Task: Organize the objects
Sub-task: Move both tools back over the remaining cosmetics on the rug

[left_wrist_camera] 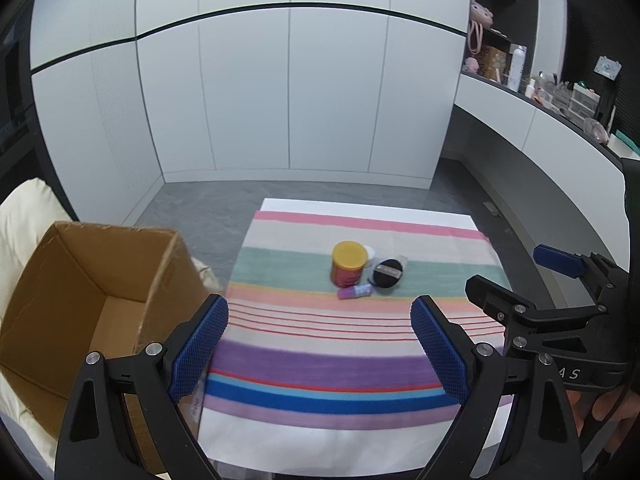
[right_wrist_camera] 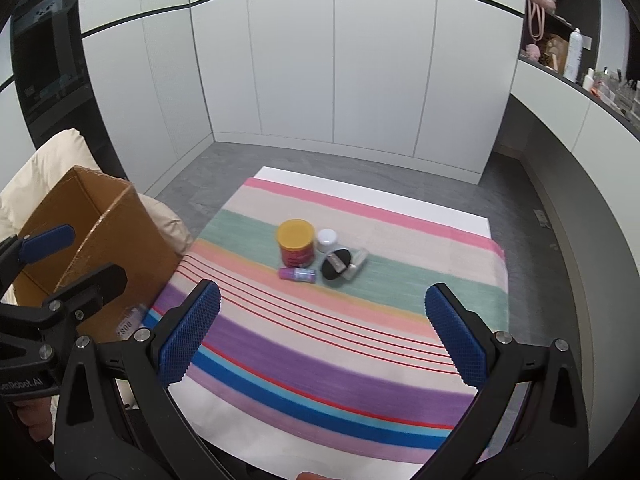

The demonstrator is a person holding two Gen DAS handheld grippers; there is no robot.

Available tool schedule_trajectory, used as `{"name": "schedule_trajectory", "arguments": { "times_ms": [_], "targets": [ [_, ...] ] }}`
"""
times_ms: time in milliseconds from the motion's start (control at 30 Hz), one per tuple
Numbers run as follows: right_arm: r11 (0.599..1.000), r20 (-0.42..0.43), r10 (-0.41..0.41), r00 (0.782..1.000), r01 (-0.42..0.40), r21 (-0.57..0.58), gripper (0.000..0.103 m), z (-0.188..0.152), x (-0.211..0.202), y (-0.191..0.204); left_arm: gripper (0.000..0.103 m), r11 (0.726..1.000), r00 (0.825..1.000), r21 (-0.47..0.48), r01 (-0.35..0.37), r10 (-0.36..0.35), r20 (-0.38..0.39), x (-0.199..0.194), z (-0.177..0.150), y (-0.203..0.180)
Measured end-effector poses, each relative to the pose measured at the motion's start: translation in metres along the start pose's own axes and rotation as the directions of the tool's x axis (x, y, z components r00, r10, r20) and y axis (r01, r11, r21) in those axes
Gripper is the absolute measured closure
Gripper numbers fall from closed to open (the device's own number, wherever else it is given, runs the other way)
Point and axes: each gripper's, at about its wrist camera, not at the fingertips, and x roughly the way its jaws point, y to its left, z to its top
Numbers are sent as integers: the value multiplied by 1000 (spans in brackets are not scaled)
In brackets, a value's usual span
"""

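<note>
A small cluster sits mid-cloth: a red can with a yellow lid (left_wrist_camera: 349, 263) (right_wrist_camera: 296, 243), a white-capped jar (left_wrist_camera: 369, 255) (right_wrist_camera: 327, 240) behind it, a black round puff (left_wrist_camera: 386, 273) (right_wrist_camera: 337, 265), a clear tube (right_wrist_camera: 357, 264) and a small purple bottle (left_wrist_camera: 355, 291) (right_wrist_camera: 298, 274) lying on its side. My left gripper (left_wrist_camera: 319, 346) hovers open over the near stripes, nothing between its blue pads. My right gripper (right_wrist_camera: 323, 334) is likewise open and empty, well short of the cluster. An open cardboard box (left_wrist_camera: 100, 304) (right_wrist_camera: 92, 240) stands at the left.
The striped cloth (left_wrist_camera: 320, 364) (right_wrist_camera: 280, 352) covers a low white table on a grey floor. A cream cushion (left_wrist_camera: 24, 216) (right_wrist_camera: 52, 152) lies behind the box. White cabinets fill the back; a cluttered counter (left_wrist_camera: 560, 100) runs along the right.
</note>
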Motion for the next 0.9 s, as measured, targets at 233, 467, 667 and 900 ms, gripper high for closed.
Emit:
{"name": "schedule_trajectory", "arguments": {
  "times_ms": [233,467,667,900],
  "targets": [
    [999,-5,-27,1000,27,26,0,-6,-7,-25,10,999,1000,29,20,-20,-2,4,5,-24],
    [998,-25,-41,999,42,40,0,-15,-9,-43,10,998,999,48,32,-31,-11,12,4,-41],
    [997,-34,-53,998,55,60,0,-20,-11,-55,10,997,999,66,40,-38,-29,20,-1,-54],
    [995,-57,-57,997,61,72,0,-26,-4,-66,10,996,999,88,19,-15,-49,32,-9,-58]
  ]
}}
